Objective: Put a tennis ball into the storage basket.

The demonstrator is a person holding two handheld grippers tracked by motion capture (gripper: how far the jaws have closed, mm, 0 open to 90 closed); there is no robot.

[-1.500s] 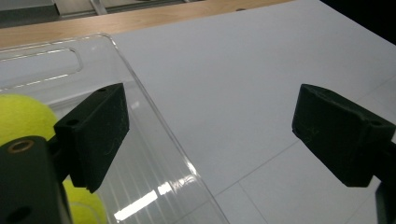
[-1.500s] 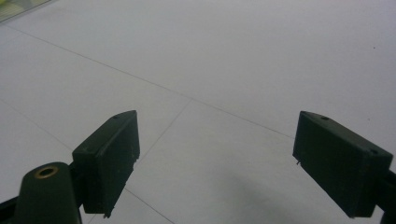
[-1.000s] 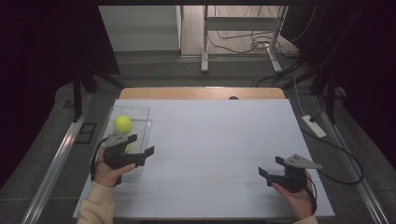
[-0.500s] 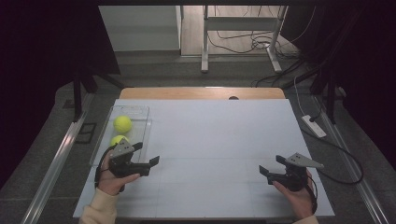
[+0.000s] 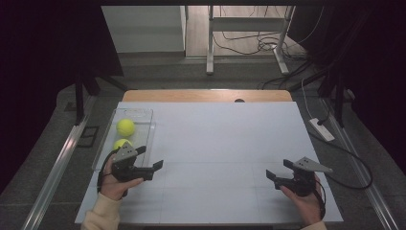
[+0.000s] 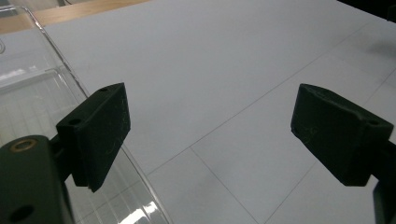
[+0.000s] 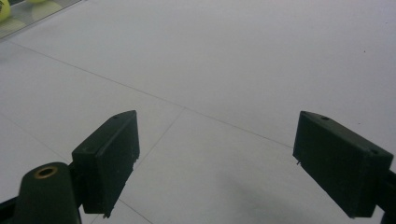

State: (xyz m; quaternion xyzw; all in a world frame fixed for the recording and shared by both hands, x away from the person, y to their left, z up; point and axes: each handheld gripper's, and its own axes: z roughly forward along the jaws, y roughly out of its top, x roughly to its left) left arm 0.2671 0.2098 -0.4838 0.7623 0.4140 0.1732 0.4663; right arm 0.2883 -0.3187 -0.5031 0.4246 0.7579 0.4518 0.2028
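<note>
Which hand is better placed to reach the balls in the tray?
Left. Its open tongs sit at the tray beside the balls; the right tongs are across the table.

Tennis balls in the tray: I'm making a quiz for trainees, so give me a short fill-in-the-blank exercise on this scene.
1. The clear tray holds ____ yellow tennis balls: a far ball and a near ball.
2. The tray sits near the table's ____ edge in the high view.
3. The left gripper has its jaws ____, with nothing between them.
4. The right gripper hovers over the ____ tabletop.

Missing words: two; left; open; white
</note>
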